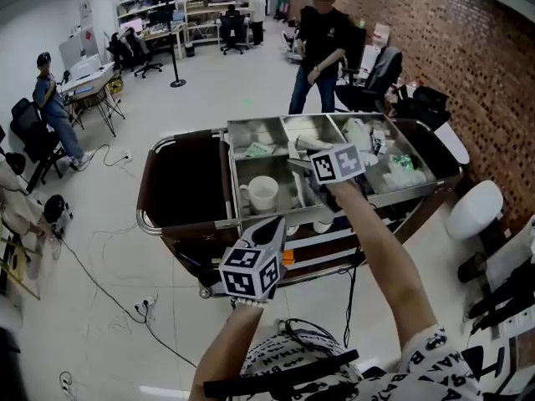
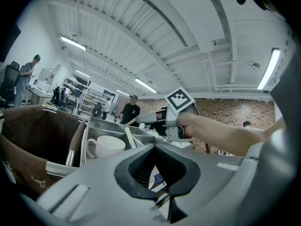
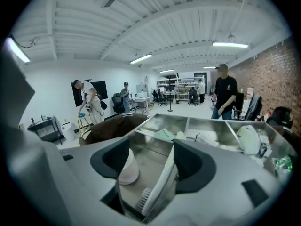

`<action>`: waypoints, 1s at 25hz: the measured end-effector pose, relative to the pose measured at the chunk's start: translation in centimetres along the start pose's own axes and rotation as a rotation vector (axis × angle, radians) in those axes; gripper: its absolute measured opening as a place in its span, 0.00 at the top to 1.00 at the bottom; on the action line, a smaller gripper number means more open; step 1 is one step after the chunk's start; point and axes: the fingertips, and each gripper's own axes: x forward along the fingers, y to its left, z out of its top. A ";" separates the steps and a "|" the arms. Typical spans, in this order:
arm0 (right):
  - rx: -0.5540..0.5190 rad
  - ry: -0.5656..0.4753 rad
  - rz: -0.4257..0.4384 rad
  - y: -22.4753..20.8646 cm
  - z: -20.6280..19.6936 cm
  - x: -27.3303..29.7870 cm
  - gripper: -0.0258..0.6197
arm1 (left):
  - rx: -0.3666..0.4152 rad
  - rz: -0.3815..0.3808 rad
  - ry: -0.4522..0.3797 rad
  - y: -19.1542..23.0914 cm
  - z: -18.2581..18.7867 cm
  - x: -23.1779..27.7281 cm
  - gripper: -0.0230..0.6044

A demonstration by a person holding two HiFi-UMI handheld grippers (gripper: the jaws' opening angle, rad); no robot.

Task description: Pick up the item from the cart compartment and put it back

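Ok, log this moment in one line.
left hand-held gripper: shut, empty | right hand-held gripper: open above mug and brush in cart compartment

a person in black (image 1: 322,44) stands near a brick wall (image 1: 476,57); loose cables (image 1: 142,306) trail over the pale floor (image 1: 209,98) at left.

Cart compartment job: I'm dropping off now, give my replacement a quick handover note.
Right gripper: jaws wide open, empty, above the steel cart compartment.
Left gripper: jaws nearly together, empty, nearer the person.
Things: white ceramic mug and white long-handled brush both rest in that compartment.
Done: nothing is held; both items sit in place.
Left: confirm which item was to move; if none has, pick it and return it.
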 end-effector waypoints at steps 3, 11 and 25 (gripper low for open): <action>0.004 0.084 -0.008 -1.8 -0.1 3.4 0.48 | 0.001 -0.013 0.014 0.0 -0.3 0.8 0.96; 0.002 0.227 -0.055 -5.4 -1.2 9.1 0.49 | -0.018 -0.028 0.041 0.4 -1.2 2.2 0.96; -0.078 0.299 -0.115 -7.8 -2.8 12.8 0.59 | -0.038 0.054 -0.011 3.2 2.8 6.0 0.96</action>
